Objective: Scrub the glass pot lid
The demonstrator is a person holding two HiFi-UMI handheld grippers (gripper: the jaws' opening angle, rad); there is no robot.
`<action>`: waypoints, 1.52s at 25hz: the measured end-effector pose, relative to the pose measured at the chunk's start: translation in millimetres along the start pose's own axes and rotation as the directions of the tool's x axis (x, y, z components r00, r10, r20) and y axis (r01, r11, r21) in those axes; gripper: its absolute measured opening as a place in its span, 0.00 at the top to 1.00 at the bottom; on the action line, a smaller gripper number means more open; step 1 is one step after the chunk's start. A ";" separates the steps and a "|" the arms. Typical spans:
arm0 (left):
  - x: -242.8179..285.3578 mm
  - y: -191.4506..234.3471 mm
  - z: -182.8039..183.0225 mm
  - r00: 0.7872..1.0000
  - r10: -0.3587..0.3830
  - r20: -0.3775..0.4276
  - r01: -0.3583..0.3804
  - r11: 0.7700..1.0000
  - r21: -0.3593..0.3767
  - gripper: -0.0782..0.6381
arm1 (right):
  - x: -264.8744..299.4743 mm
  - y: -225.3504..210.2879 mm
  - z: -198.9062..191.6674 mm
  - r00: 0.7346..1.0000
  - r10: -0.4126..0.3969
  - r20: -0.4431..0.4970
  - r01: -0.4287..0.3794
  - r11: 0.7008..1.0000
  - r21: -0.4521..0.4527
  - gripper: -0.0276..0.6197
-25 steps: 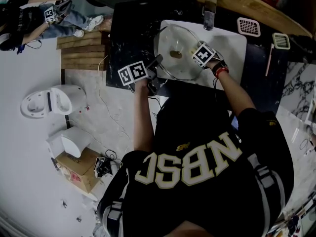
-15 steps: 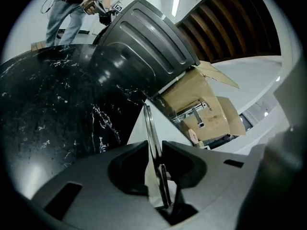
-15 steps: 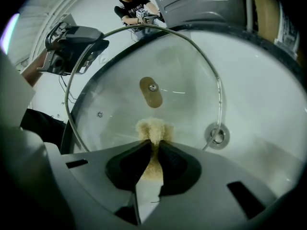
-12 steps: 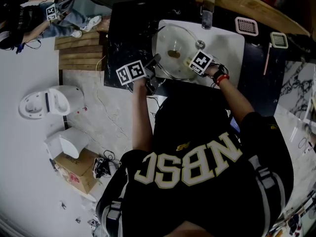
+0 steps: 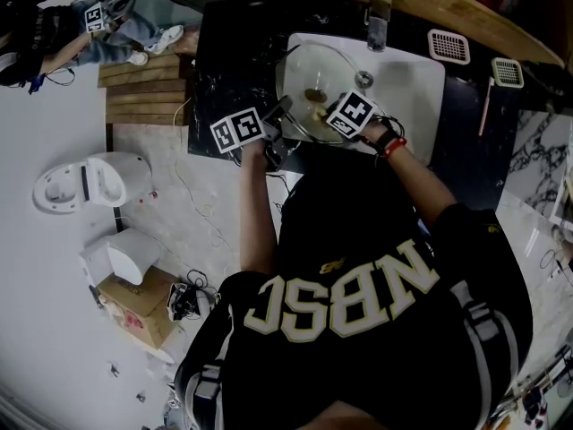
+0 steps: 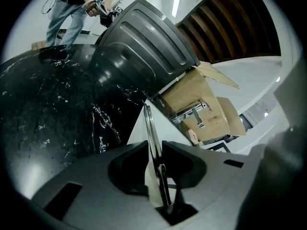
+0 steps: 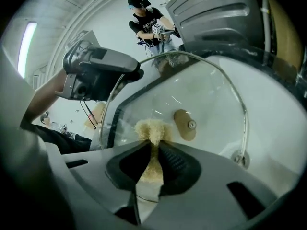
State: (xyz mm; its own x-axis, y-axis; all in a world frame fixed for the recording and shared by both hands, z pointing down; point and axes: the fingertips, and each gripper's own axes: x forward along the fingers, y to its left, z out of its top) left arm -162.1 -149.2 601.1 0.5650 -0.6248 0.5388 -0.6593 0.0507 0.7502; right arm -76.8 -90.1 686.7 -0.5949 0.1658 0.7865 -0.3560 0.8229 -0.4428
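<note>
1. Glass pot lid [image 5: 309,68] is propped up on edge over the white sink [image 5: 421,70], beside the black marble counter [image 5: 228,52]. It isn't lying flat in the basin.
2. L gripper [image 5: 283,111]: jaws clamped on the lid's metal rim, which runs edge-on btwn the pads in the left gripper view. It steadies the lid.
3. R gripper [image 7: 154,152]: jaws pinched tight on a tan fibrous scrub pad [image 7: 152,130]. The pad's tuft pokes past the tips, at the glass just beside the brown centre disc [image 7: 184,124]. Looks like contact, not 100% sure.
4. Progress (my read): scrubbing is under way, approx mid-task. No suds show, and no water runs from the faucet [image 5: 378,25], so I can't tell how much glass is already done.
5. Left to do, prob.: the rest of this face out to the rim, the other face, a rinse, then set it down.
6. Lid's look: round, clear glass w/ a thin steel band round the edge. The brown disc has a screw in its middle, so prob. the inner face is toward the R gripper. No obvious grime or streaks; the sink shows clean through the glass.
</note>
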 end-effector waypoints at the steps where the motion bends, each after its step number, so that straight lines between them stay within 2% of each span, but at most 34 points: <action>1: -0.5 -0.4 -0.2 1.000 0.000 0.001 0.000 1.000 -0.001 0.75 | -0.7 1.1 6.5 1.000 -0.011 0.017 0.011 1.000 0.002 0.86; 9: 0.1 0.9 -0.4 1.000 -0.003 0.004 0.003 1.000 -0.005 0.75 | 2.1 -16.0 52.4 0.985 -0.084 0.149 0.084 0.996 0.004 0.86; 14: -0.1 0.7 0.0 1.000 -0.002 0.004 0.002 1.000 -0.011 0.75 | 4.0 -44.6 76.3 0.966 -0.145 0.216 0.149 0.989 -0.005 0.86; 22: 0.9 0.5 0.4 1.000 -0.006 0.000 0.006 1.000 -0.016 0.75 | 6.1 -97.0 82.5 0.943 -0.238 0.231 0.234 0.971 0.043 0.86; 26: 0.3 -0.1 -0.1 1.000 -0.015 -0.002 0.015 1.000 -0.019 0.75 | 7.2 -123.0 66.5 0.934 -0.285 0.215 0.282 0.958 0.044 0.86; 31: 0.2 0.5 0.1 1.000 -0.016 -0.005 0.016 1.000 -0.018 0.75 | 7.6 -148.4 26.6 0.932 -0.341 0.122 0.339 0.940 0.043 0.86; 36: -0.1 1.6 -0.3 1.000 -0.019 -0.003 0.019 1.000 -0.018 0.75 | 15.7 -134.9 -25.9 0.954 -0.299 -0.016 0.299 0.952 0.056 0.86; 38: -0.4 2.0 -0.2 1.000 -0.022 -0.003 0.022 1.000 -0.018 0.75 | 18.4 -125.9 -37.7 0.957 -0.288 -0.025 0.289 0.956 0.048 0.86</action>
State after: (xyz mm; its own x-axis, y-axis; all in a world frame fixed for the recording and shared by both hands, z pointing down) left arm -163.5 -148.8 602.4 0.5804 -0.6238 0.5235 -0.6377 0.0516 0.7686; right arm -15.8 -170.1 773.1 -0.4486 -0.0645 0.8914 -0.5472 0.8084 -0.2169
